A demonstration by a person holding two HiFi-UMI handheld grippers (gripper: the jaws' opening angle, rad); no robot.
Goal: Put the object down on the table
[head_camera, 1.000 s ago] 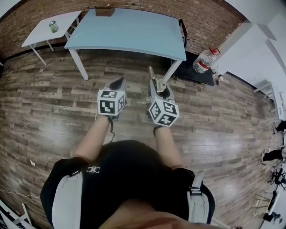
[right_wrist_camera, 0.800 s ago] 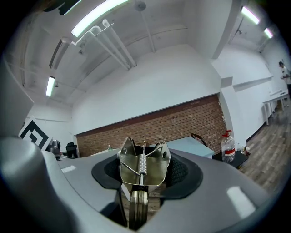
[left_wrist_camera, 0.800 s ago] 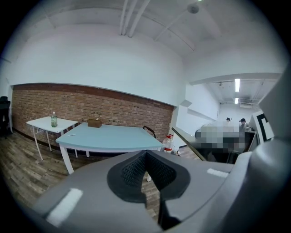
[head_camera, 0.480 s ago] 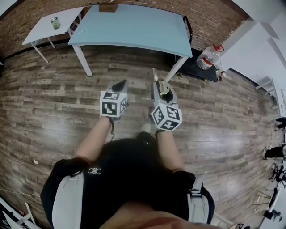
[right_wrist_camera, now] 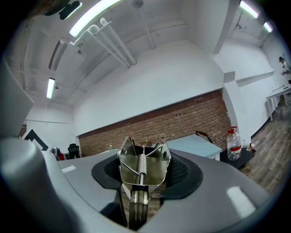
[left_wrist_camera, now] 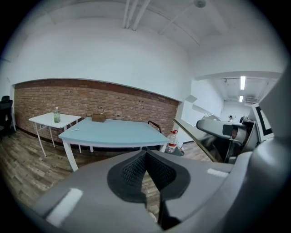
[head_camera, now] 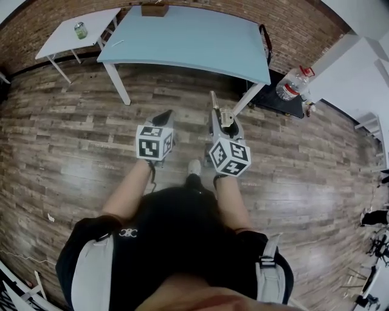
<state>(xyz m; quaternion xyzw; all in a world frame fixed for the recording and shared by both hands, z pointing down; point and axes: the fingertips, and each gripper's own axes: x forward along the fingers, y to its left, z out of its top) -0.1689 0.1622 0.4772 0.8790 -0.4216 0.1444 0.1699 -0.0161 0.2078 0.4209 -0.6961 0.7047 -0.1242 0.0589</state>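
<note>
My right gripper is shut on a steel hinged tool with a coil spring, which sticks out forward past its jaws. In the right gripper view the tool stands upright between the black pads. My left gripper is held beside it at about the same height; its ribbed pads meet at the tips with nothing between them. The light-blue table stands ahead of both grippers, past a stretch of wooden floor, and also shows in the left gripper view.
A brown box sits at the blue table's far edge. A small white table to the left carries a green jar. A big water bottle stands on a black low stand right of the table. A brick wall lies behind.
The person has stepped forward, so the blue table sits nearer and lower in the head view. Both grippers keep their pose, and the right one keeps its hold on the tool.
</note>
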